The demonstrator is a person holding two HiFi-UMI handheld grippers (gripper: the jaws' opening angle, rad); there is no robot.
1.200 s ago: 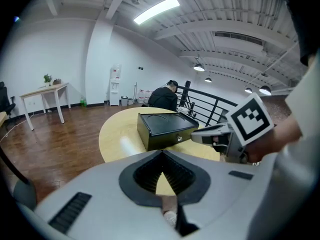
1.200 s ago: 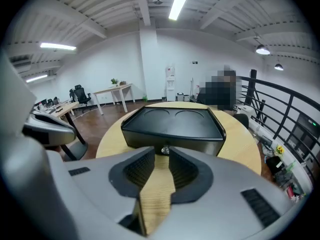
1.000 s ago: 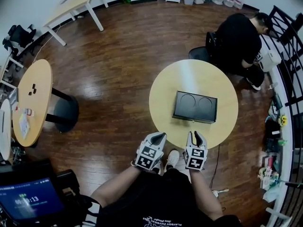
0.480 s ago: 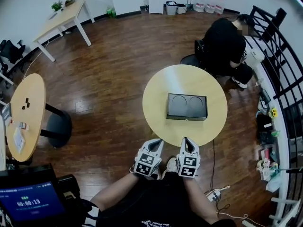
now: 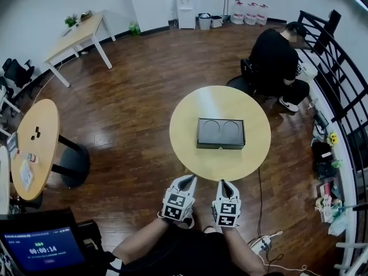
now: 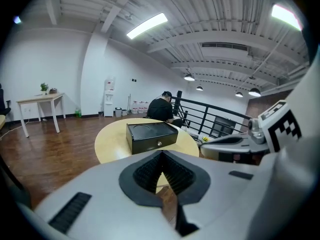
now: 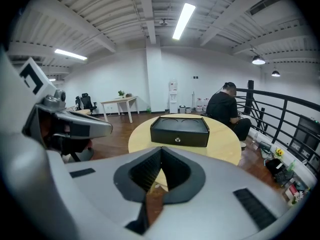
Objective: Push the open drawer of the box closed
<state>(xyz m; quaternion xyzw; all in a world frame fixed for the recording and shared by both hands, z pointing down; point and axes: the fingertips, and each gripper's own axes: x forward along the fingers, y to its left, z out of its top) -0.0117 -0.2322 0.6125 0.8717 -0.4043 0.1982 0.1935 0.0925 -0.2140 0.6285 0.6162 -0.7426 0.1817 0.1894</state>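
You have a round pale-wood tabletop (image 5: 187, 148) standing on a dark wood floor (image 5: 138, 96). A black box (image 5: 221, 133) lies flat near its centre, with its knobbed front facing your near side.

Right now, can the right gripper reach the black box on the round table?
Probably not without moving closer: the right gripper hangs short of the table's near edge, and the box sits mid-table. Nothing blocks the way, though.

Head overhead, gripper views low, sharing box (image 6: 152, 136)
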